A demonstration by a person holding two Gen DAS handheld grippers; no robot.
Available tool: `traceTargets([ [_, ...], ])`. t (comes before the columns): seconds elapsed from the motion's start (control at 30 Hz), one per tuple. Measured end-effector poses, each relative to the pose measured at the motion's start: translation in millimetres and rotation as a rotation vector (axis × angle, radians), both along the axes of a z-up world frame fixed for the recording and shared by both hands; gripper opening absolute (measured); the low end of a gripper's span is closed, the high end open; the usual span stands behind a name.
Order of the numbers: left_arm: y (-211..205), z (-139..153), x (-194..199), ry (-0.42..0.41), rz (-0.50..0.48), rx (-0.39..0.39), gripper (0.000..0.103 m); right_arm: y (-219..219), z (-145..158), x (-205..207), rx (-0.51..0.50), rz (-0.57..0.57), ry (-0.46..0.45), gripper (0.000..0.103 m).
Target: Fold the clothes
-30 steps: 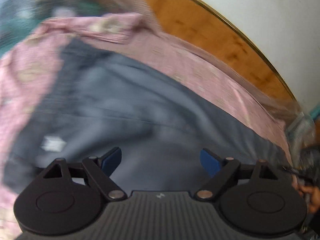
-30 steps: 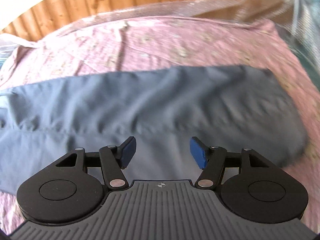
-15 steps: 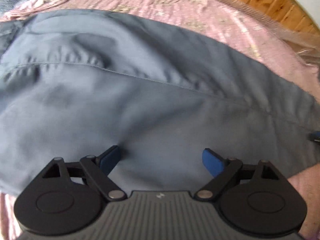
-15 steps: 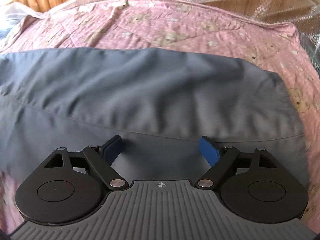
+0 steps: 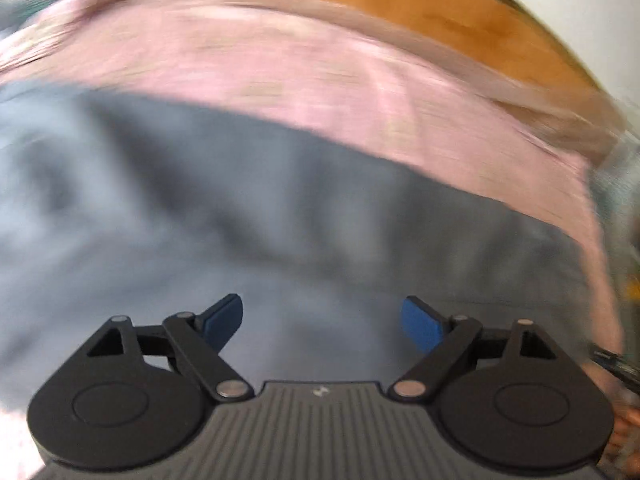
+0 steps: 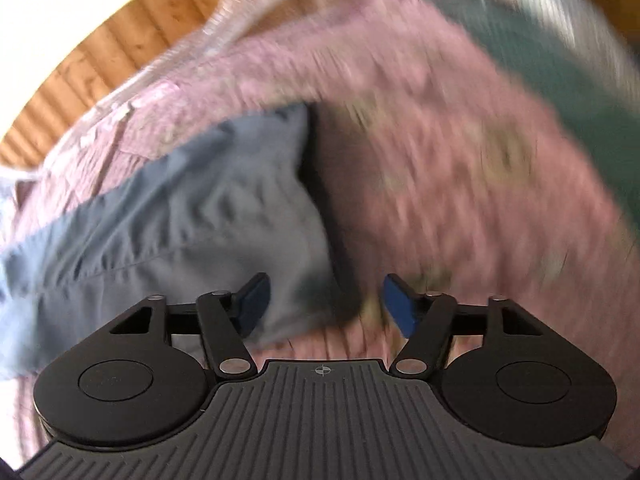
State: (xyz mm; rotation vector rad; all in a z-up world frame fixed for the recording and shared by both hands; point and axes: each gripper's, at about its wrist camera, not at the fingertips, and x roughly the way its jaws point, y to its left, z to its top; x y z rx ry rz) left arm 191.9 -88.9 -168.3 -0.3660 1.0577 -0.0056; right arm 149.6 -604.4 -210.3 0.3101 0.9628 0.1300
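A grey-blue garment (image 5: pixel 248 220) lies spread flat on a pink patterned bedcover (image 5: pixel 304 76). My left gripper (image 5: pixel 322 320) hovers open over the middle of the cloth, nothing between its blue pads. In the right wrist view the same garment (image 6: pixel 192 216) ends in a folded edge running down the middle of the frame. My right gripper (image 6: pixel 324 304) is open just above that edge near its lower corner, left pad over the cloth, right pad over the bedcover (image 6: pixel 460 168). Both views are motion-blurred.
A wooden headboard (image 5: pixel 400 12) and clear plastic wrap (image 6: pixel 224 28) border the far side of the bed. A dark green surface (image 6: pixel 560 60) shows at the upper right of the right wrist view. Part of a hand (image 5: pixel 628 428) shows at the left view's lower right edge.
Both cameras have swung fast. The right gripper has shifted from the garment's middle to its right-hand edge. The left view has pulled back, showing more bedcover and headboard. Both grippers have stayed open.
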Motion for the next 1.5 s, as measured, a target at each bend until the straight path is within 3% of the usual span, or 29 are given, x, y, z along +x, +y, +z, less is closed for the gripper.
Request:
traceTargets([
  [0.07,-55.4,11.0,28.9,-0.032,-0.128,0.001,0.089,2.7,0.2,1.2,0.019,0.021,-0.025,0.065],
  [0.1,-84.0,17.3,42.7,-0.051,-0.193,0.012,0.090,3.9,1.0,2.9,0.055,0.031,-0.023,0.052],
  [0.13,-112.2,23.3,55.3,-0.070,-0.252,0.013,0.091,5.1,1.8,4.7,0.090,0.041,-0.022,0.031],
  [0.3,-230.4,31.9,108.3,-0.072,-0.473,-0.042,0.094,27.1,-0.1,4.7,0.052,0.043,-0.018,0.011],
  [0.47,-325.9,12.8,142.0,-0.028,-0.662,-0.022,0.094,67.3,24.6,-10.8,-0.191,0.118,-0.180,0.006],
  [0.63,-365.7,-16.8,140.5,0.045,-0.747,0.059,0.092,119.1,48.8,-29.9,-0.408,0.295,-0.340,0.006],
  [0.67,-366.7,-22.8,140.3,0.063,-0.746,0.091,0.085,127.8,50.8,-32.3,-0.439,0.326,-0.361,0.006],
  [0.7,-357.0,-23.4,141.3,0.071,-0.717,0.081,0.041,131.6,51.2,-33.2,-0.445,0.338,-0.365,0.006],
  [0.73,-347.3,-24.1,142.4,0.079,-0.687,0.070,0.011,134.3,51.2,-33.7,-0.444,0.346,-0.367,0.006],
  [0.8,-325.9,-24.7,144.0,0.092,-0.624,0.043,0.011,139.7,51.1,-34.8,-0.444,0.361,-0.369,0.007],
  [0.83,-298.7,-19.1,140.6,0.078,-0.565,-0.016,0.011,138.0,55.7,-37.1,-0.404,0.366,-0.372,0.012],
  [0.9,-243.8,-8.6,133.7,0.052,-0.445,-0.132,0.011,132.5,66.9,-42.2,-0.307,0.373,-0.377,0.040],
  [0.93,-213.8,-11.5,129.7,0.064,-0.377,-0.183,0.012,129.8,72.5,-44.8,-0.258,0.377,-0.379,0.048],
  [0.97,-189.3,-21.4,123.0,0.087,-0.325,-0.223,0.013,126.9,76.7,-45.0,-0.192,0.376,-0.373,0.050],
  [1.0,-166.6,-31.3,116.2,0.109,-0.276,-0.259,0.015,124.1,80.6,-44.7,-0.121,0.374,-0.365,0.050],
  [1.13,-132.4,-74.1,88.6,0.163,-0.198,-0.291,0.019,144.1,64.7,-27.2,0.005,0.416,-0.270,0.042],
  [1.27,-121.7,-85.3,70.3,0.153,-0.154,-0.308,0.020,172.4,30.2,-15.2,-0.081,0.495,-0.157,0.024],
  [1.33,-116.3,-90.9,61.1,0.148,-0.131,-0.317,0.020,180.3,16.4,-17.4,-0.112,0.533,-0.110,0.023],
  [1.47,-98.7,-85.5,43.9,0.149,-0.067,-0.353,0.021,180.6,10.4,-27.4,-0.078,0.613,-0.063,0.025],
  [1.5,-97.3,-84.7,42.4,0.144,-0.064,-0.338,0.026,179.8,11.6,-27.9,-0.068,0.637,-0.058,0.025],
])
